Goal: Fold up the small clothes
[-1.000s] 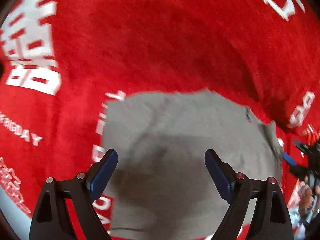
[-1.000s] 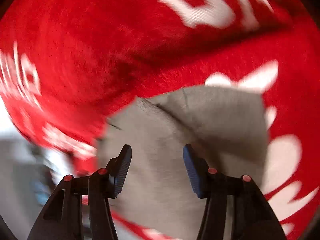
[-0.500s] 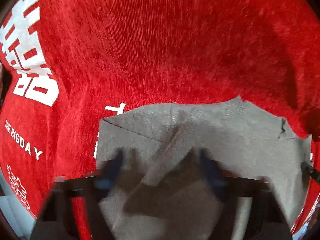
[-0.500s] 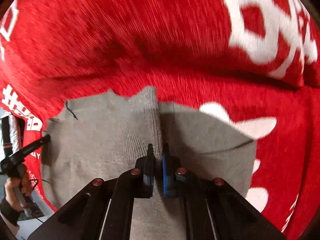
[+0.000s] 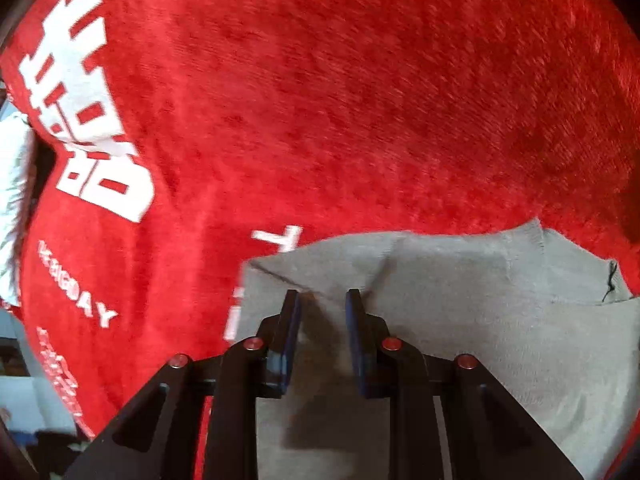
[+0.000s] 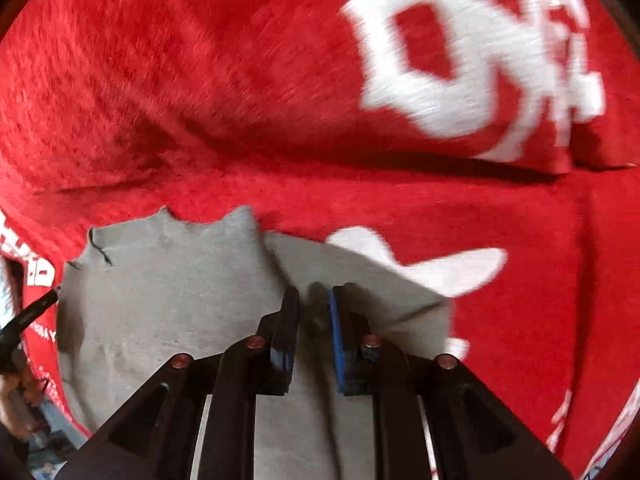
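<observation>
Grey garment (image 5: 460,320) lies on the red blanket (image 5: 320,100), under both tools. My left hand-held gripper (image 5: 322,300) and right hand-held gripper (image 6: 312,300) are narrowed, pinching nothing. It looks soft, light, limp; I'd grip its hemmed far edge.

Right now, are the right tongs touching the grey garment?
Cannot tell. The right wrist view shows the right tongs over the grey garment, fingers narrowly parted around a dark fold; contact is unclear.

White print (image 6: 472,52) blurred; grey garment (image 5: 460,320) cut off below.
</observation>
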Available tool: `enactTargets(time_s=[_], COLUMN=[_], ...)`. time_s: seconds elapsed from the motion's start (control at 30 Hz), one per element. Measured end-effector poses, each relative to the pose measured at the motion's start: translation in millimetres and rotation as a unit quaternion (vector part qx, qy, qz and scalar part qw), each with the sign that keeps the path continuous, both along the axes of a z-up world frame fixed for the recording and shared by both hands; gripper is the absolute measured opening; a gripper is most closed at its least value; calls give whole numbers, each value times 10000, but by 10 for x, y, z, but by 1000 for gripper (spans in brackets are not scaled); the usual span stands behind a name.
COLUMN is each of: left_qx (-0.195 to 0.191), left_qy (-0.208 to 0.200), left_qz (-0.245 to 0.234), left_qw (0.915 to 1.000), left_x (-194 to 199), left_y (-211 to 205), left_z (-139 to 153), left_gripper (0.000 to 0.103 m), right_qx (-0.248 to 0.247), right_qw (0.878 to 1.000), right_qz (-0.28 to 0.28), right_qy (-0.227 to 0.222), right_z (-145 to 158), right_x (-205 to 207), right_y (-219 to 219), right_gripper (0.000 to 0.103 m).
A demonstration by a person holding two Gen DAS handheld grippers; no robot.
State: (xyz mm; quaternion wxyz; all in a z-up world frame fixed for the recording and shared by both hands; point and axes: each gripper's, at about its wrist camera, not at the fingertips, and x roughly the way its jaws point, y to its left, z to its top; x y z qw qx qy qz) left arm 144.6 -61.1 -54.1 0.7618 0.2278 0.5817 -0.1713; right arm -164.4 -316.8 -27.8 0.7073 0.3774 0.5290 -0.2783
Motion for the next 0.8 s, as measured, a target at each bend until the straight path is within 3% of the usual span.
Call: enactTargets(time_s=[0.13,0.3,0.37,0.47,0.57,0.8], left_qx=[-268,-216,-69,48,-163,-191], left_qy=[303,600,721,954,889,984], left_qz=[-153,-445,-423,-154,-156,-483], left_qw=[9991,9970,9965,9953,9958,9938], left_x=[-84,-457,-595,-677,-752,-846], left_y=[179,341,425,616,732,888], left_z=[231,283,185,-3,42,143], left_gripper=[26,26,26,26,26,26], right_qx=[239,334,434,380,418,254], right_qw=[9987,9961,9960,9974,9979,9994], right_qz=[255,810,760,611,491,145], right_qy=[-381,-34,178,84,82,169], right_z=[230,102,-46,-33,-4,178], right_x=[-145,-243,-338,-457,-589,-525], right_y=[215,616,660,631,581,708], right_gripper=[16,16,15,15,15,19])
